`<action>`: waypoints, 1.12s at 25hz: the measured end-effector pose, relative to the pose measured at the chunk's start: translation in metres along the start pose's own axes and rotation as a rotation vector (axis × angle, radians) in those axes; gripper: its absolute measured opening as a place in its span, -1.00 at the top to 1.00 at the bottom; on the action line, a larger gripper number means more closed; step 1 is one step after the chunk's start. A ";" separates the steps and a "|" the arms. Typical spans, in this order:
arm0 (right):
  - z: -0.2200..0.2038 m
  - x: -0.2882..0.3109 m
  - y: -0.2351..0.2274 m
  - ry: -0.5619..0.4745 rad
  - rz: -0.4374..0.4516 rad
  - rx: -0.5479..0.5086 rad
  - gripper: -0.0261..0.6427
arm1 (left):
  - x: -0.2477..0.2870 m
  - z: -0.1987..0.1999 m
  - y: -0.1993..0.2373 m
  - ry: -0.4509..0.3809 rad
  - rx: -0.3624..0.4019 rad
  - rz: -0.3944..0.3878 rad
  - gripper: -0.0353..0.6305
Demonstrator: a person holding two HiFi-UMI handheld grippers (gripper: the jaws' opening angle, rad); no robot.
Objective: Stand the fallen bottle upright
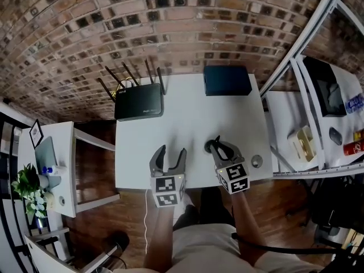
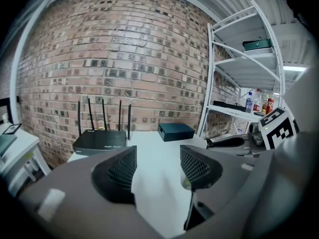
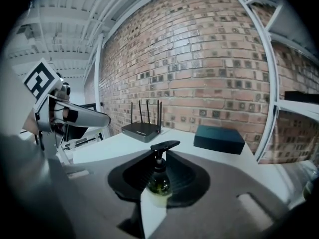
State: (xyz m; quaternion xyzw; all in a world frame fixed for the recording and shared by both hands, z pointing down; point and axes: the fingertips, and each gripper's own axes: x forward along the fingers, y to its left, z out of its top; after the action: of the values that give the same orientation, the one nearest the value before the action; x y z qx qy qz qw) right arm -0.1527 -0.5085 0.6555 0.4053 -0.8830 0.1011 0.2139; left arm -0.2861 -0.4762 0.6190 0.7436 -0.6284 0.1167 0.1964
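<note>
Bottle pinched in right gripper, near the table's front edge.
Its long axis looks near upright, pump on top; whether its base touches cannot be told. The left gripper, narrowly apart and empty, hangs just beside.

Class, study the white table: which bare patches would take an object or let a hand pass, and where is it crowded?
Bare: the middle strip between the router and the dark box, and the table in front of the router. Crowded: front right, where the right gripper clamps the pump bottle beside a small round object.
</note>
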 end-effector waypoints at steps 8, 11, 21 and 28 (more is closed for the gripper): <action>0.004 -0.029 0.003 0.020 -0.060 0.026 0.59 | -0.033 0.020 -0.008 -0.067 0.019 -0.027 0.01; 0.023 -0.052 -0.001 -0.011 -0.080 0.005 0.54 | -0.042 0.038 -0.017 -0.119 0.017 -0.034 0.01; 0.098 -0.106 0.009 -0.262 0.025 -0.082 0.05 | -0.095 0.080 -0.058 -0.270 0.066 0.005 0.01; 0.078 -0.222 0.033 -0.404 0.094 -0.095 -0.08 | -0.181 0.059 -0.105 -0.359 -0.016 0.190 0.05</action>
State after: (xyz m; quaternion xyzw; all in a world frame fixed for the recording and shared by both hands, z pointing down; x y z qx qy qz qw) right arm -0.0722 -0.3650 0.4838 0.3651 -0.9297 -0.0141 0.0467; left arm -0.2207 -0.3274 0.4744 0.6881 -0.7217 -0.0047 0.0752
